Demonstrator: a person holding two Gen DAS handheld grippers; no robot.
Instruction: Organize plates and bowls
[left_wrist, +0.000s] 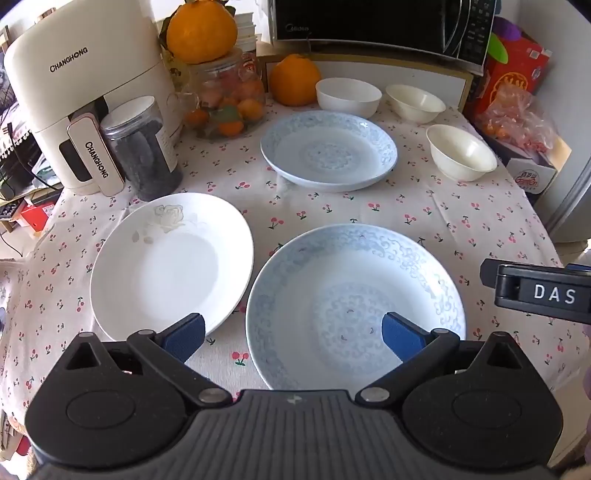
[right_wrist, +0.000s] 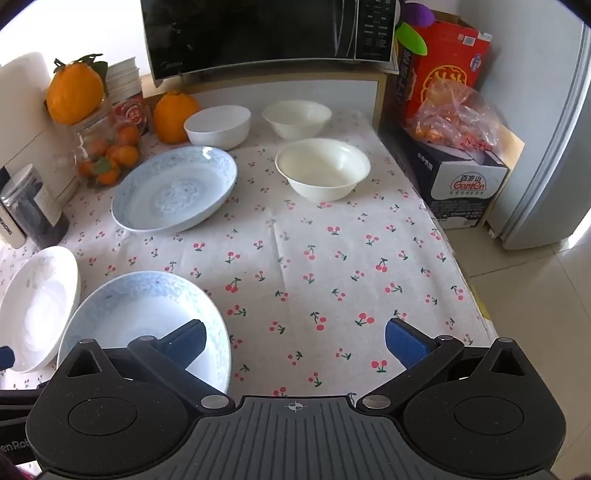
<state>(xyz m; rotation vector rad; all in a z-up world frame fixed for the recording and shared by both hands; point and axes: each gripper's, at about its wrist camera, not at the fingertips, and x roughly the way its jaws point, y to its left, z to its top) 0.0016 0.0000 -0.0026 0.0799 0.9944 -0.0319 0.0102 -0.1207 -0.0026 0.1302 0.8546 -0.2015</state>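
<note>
No dish is held; the sorting is judged to stand at its very start. The left gripper (left_wrist: 293, 336) is held with its fingers wide apart above the near blue-patterned plate (left_wrist: 354, 306), lower centre of the left wrist view, nothing between them. The right gripper (right_wrist: 295, 341) is likewise spread wide, over bare cloth at lower centre of its own view, empty.

Three plates are laid out apart: the near blue one, a white plate (left_wrist: 171, 266) just beside it at lower left, and a second blue-patterned plate (left_wrist: 328, 149) at upper centre. Three bowls are seen singly near the top right: a white bowl (left_wrist: 348, 96), a cream bowl (left_wrist: 415, 102) and a second cream bowl (left_wrist: 461, 151).

The next move is judged to call for a rim grip on one plate, so that it can be lifted onto another; the bowls would then be nested.

The worktop (right_wrist: 332, 258) is covered with a cherry-print cloth. At the frame's top a microwave (left_wrist: 380, 26) is seen, with an air fryer (left_wrist: 74, 92) at upper left.
</note>
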